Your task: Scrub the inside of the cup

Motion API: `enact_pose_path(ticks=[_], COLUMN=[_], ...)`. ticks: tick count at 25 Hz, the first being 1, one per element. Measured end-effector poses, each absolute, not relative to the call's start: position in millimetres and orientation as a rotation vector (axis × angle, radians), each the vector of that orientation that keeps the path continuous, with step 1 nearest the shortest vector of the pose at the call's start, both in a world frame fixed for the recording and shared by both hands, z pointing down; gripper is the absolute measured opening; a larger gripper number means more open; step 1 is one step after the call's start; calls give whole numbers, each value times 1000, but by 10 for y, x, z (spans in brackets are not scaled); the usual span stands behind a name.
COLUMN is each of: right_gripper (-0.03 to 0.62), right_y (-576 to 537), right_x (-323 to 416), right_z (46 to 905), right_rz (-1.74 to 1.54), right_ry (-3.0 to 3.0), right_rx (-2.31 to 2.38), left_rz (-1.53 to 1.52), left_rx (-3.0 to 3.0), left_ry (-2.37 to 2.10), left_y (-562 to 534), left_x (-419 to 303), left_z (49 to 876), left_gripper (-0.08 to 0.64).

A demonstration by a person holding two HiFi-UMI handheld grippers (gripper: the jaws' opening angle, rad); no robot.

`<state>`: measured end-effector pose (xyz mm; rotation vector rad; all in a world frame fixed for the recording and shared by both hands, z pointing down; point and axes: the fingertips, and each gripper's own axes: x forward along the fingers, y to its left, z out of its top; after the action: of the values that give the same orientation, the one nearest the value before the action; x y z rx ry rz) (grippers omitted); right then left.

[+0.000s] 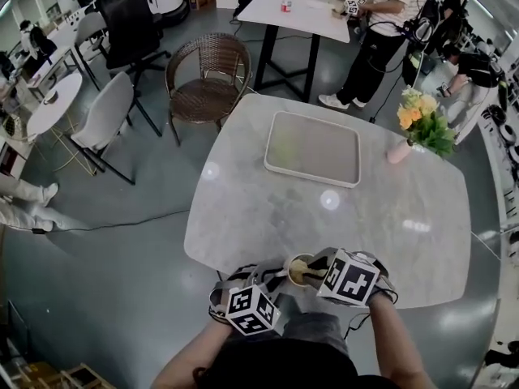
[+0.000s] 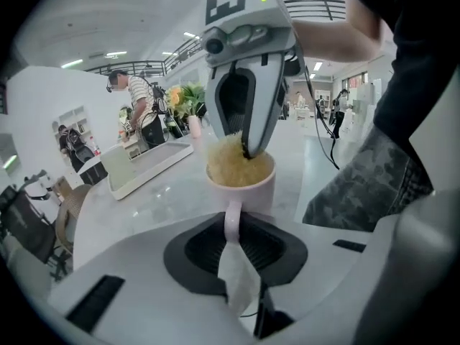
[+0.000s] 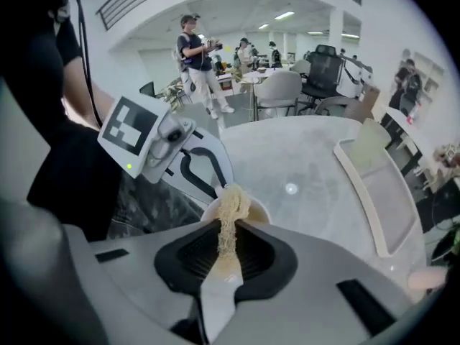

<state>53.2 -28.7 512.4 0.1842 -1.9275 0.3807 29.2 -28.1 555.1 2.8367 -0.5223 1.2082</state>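
One pale pink cup [image 2: 241, 182], at the grey marble surface's [image 1: 268, 217] near edge, holds a tan fibrous scrubber [image 3: 231, 207] the right gripper [image 3: 224, 243] clenches; left gripper [image 2: 231, 228] clamps its handle; room ahead.

Pale marbled bench [image 1: 259, 217], rounded corners. I see a cream tray [image 1: 313, 148] toward the far side and a pink vase [image 1: 399, 151] by the far right edge. Cup [image 1: 295, 275] at the near edge; whether it rests there, unclear.

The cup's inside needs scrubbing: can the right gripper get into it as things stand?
Likely yes: the left gripper holds the cup upright by its handle, nothing covers it, and the scrubber in the right gripper sits inside it.
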Motion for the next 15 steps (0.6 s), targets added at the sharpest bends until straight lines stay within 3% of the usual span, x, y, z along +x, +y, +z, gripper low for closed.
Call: enact_pose_path(ticks=[5, 11, 15], right_gripper=[60, 60, 60], right_y=[-470, -486, -515], right_x=[691, 623, 584], right_z=[5262, 5467, 5534], right_rz=[248, -52, -97], right_ry=[-1795, -1713, -1703], right_rx=[321, 211, 166], left_rz=[1201, 1024, 1068], left_rx=[2809, 2752, 2830], left_ry=[-515, -354, -233], left_y=[-240, 116, 255], left_x=[361, 595, 813], left_z=[5536, 5427, 5446], left_gripper=[63, 75, 75])
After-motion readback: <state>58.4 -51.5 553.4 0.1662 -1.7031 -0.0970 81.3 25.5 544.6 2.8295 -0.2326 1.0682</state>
